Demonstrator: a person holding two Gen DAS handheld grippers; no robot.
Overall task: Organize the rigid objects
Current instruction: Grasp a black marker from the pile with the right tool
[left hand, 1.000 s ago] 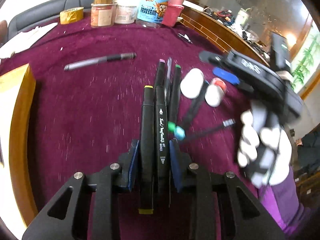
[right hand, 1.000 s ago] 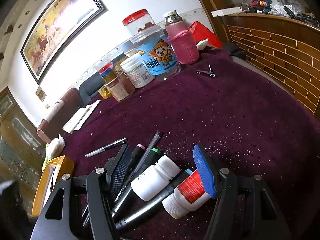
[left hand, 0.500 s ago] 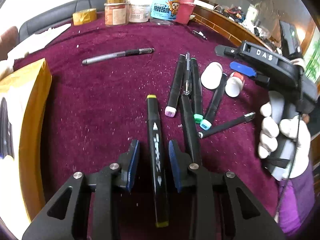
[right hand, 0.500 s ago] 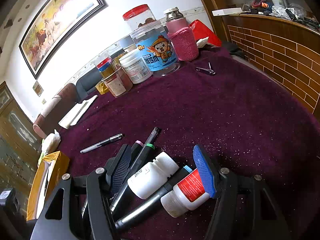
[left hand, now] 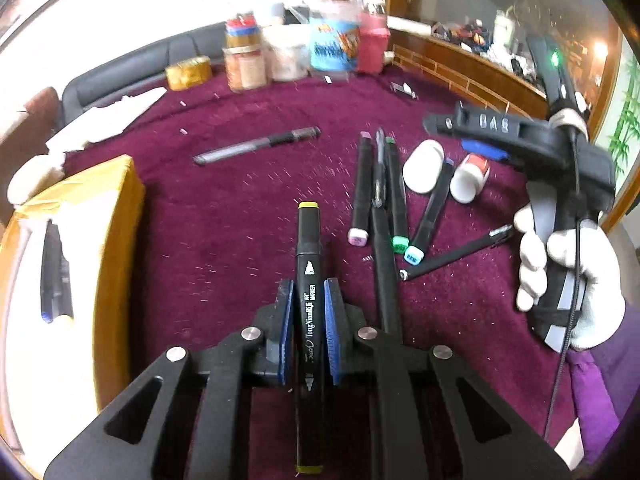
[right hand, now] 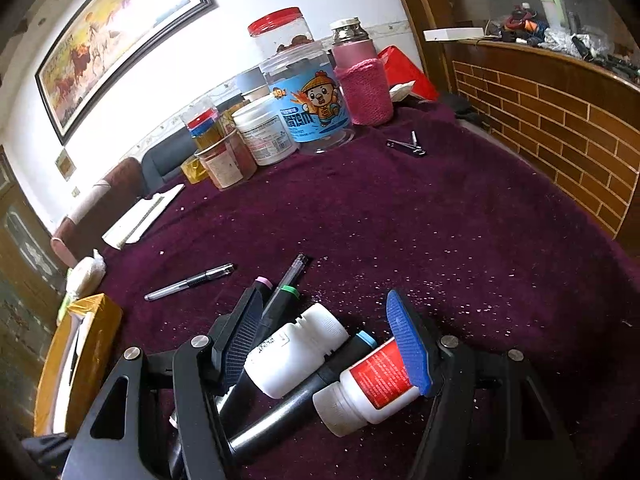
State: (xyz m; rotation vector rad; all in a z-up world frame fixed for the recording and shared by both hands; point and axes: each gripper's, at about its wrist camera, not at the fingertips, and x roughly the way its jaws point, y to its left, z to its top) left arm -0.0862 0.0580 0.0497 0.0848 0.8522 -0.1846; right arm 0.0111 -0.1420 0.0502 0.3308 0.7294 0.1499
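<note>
Having just closed on the yellow-capped marker [left hand: 308,264], the left gripper [left hand: 308,300] held it left of the pen pile [left hand: 384,200], seemingly bound for the box [left hand: 120,216], while the right gripper [right hand: 328,336] hovered half-open, empty.

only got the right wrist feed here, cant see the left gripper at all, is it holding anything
observer: yes, the left gripper has a black marker with yellow caps between its jaws, which have just been closing on it.
operator: ok, anything lying on the cloth behind my jaws that i cant see
observer: a thin black pen lies at an angle by the near end of the teal-capped marker.
</note>
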